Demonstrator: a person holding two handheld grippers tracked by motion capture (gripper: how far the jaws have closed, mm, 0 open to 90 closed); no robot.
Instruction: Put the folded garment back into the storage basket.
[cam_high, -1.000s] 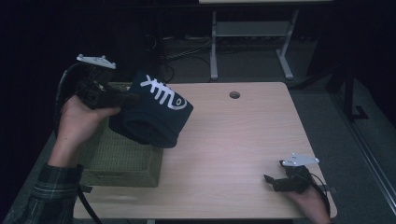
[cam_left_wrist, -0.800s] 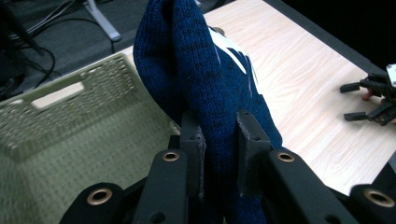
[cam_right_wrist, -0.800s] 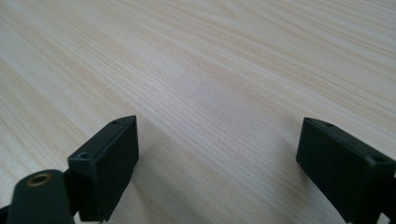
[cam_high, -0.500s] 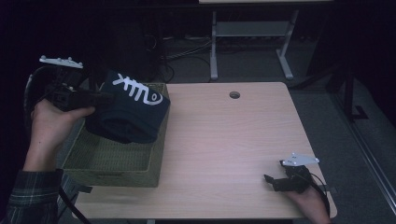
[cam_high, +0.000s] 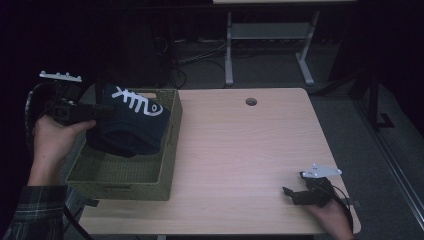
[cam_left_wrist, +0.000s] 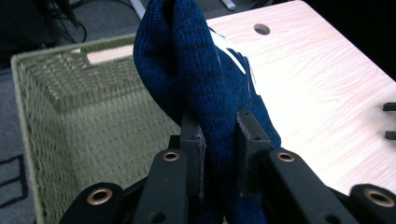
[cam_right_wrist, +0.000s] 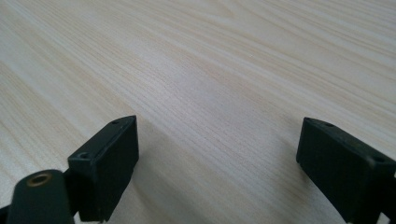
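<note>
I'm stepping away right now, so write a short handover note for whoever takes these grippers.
Left gripper: shut on the folded navy knit garment, held over the woven basket at the table's left end; its lower edge hangs inside the basket.
Right gripper: open, holding nothing, resting on the bare table near the front right corner.
Done: garment picked up and brought above the basket.
Left: lower it fully, release, withdraw the left gripper.
</note>
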